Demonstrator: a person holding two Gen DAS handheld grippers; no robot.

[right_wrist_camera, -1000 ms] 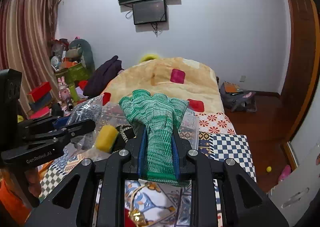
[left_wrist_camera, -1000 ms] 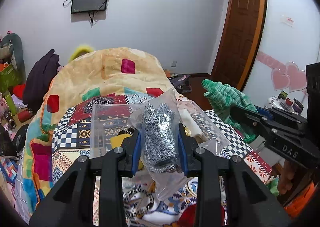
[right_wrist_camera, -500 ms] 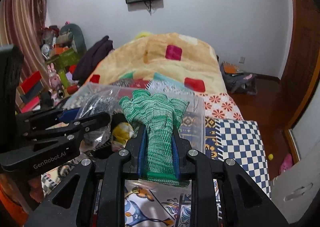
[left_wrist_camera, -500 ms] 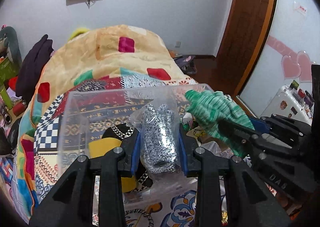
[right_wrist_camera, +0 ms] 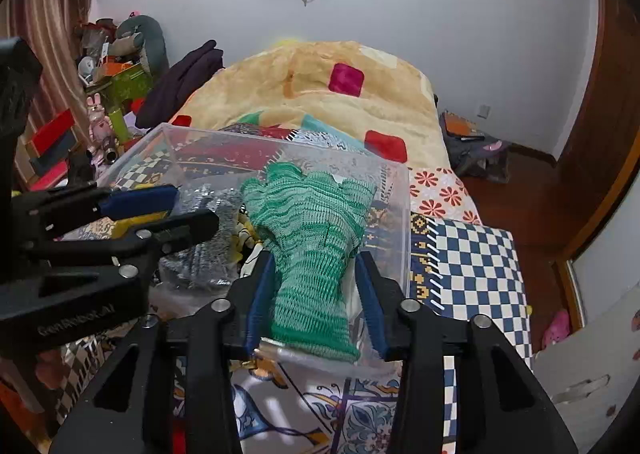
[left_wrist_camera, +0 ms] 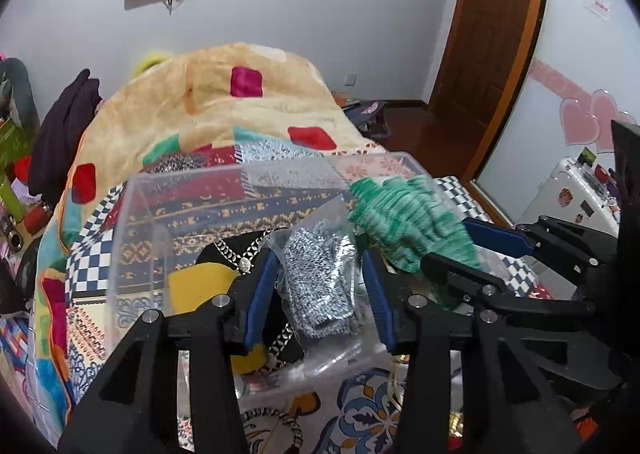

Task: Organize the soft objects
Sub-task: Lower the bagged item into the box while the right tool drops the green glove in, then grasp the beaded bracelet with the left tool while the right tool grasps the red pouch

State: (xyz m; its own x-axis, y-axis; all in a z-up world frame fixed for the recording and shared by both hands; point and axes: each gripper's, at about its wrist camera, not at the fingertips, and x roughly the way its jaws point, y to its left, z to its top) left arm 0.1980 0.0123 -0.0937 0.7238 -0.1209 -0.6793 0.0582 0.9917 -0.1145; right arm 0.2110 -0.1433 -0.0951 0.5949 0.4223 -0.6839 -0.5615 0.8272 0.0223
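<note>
Two grippers work side by side over the clear bin (right_wrist_camera: 400, 213), each with its jaws spread wider than its load. The left gripper (left_wrist_camera: 320, 290) frames a bagged grey glove (left_wrist_camera: 320, 286); whether its pads touch the bag cannot be told, but the gaps at both sides suggest a released grip. The right gripper (right_wrist_camera: 316, 294) stands likewise around the cuff of the green glove (right_wrist_camera: 312, 221), with clearance on each side. Both gloves are judged light, limp knitwear: they fold under their own weight and do not break. The grey glove's plastic bag is likely slippery, so hold through the bag onto the knit. Take the green glove at the cuff, where the fabric is bunched. Both gloves lie inside the bin, on the bedspread (right_wrist_camera: 472, 250).
</note>
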